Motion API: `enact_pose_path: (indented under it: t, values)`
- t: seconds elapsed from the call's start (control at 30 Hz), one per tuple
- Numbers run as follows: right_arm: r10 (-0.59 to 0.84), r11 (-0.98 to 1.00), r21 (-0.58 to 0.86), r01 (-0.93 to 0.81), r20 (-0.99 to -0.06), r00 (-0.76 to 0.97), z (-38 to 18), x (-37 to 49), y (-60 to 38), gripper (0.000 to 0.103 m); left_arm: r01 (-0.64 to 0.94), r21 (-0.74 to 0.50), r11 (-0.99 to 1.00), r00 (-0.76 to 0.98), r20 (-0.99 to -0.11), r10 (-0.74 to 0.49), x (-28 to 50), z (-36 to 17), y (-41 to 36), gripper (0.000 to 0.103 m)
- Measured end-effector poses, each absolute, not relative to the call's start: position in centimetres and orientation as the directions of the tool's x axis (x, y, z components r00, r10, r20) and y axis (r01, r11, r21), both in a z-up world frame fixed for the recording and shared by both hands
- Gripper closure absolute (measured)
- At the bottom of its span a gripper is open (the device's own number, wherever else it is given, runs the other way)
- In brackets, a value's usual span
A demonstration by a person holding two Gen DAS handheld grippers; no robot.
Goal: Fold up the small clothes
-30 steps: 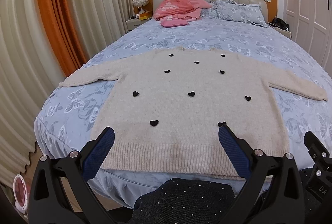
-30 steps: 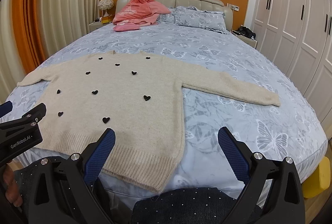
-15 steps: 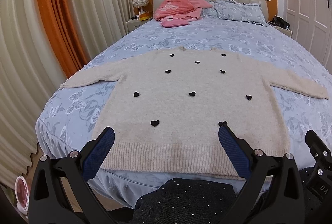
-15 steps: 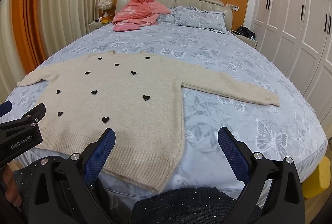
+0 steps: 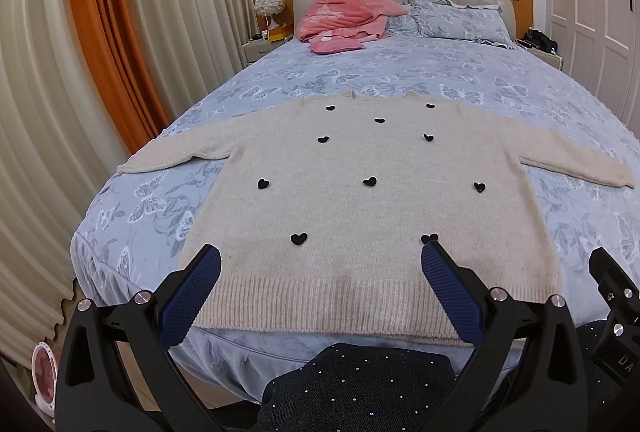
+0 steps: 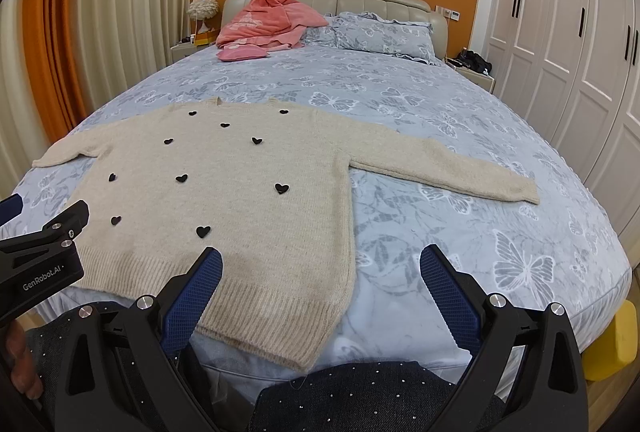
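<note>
Change since 1 s ago: almost nothing is moving; in the left wrist view the sweater is sitting slightly lower and more centred, and the right wrist view is matching the earlier one.

Left wrist view, left gripper: hovering at the foot of the bed, its 2 blue-padded fingers spread wide and gripping nothing.
Left wrist view, sweater: a beige knit with 10 black hearts is lying flat on the blue butterfly bedspread, ribbed hem towards the camera at the foot edge, both sleeves stretching sideways.
Left wrist view, hem: showing between and beyond the 2 fingers; whether a pad is touching the knit I cannot tell.
Left wrist view, background: a pink garment is piling against the headboard beside a pillow.
Left wrist view, right edge: part of the right gripper is poking in.

Right wrist view, right gripper: hovering over the sweater's right hem corner, its fingers released and wide apart, empty.
Right wrist view, sweater: lying left of centre, its right sleeve running out across the bedspread.
Right wrist view, left gripper: showing at the left edge, above the hem.
Right wrist view, wardrobe: white doors are lining the right wall.
</note>
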State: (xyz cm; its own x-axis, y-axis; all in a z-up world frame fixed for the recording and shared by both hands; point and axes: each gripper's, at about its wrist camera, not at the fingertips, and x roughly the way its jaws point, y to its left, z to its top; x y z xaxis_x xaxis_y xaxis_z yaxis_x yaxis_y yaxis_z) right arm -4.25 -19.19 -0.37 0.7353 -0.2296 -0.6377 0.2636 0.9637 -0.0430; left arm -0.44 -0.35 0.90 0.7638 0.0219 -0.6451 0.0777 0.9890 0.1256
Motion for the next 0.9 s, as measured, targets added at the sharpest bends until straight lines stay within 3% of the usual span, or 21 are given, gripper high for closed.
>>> enact_pose_path:
  t: [0.9]
  values:
    - [-0.228,0.964,-0.041,0.264,-0.638,0.736,-0.34,-4.28,-19.27,0.005,0.078,0.13,0.988,0.765,-0.643,0.024,-0.6,0.73,-0.72,0.005]
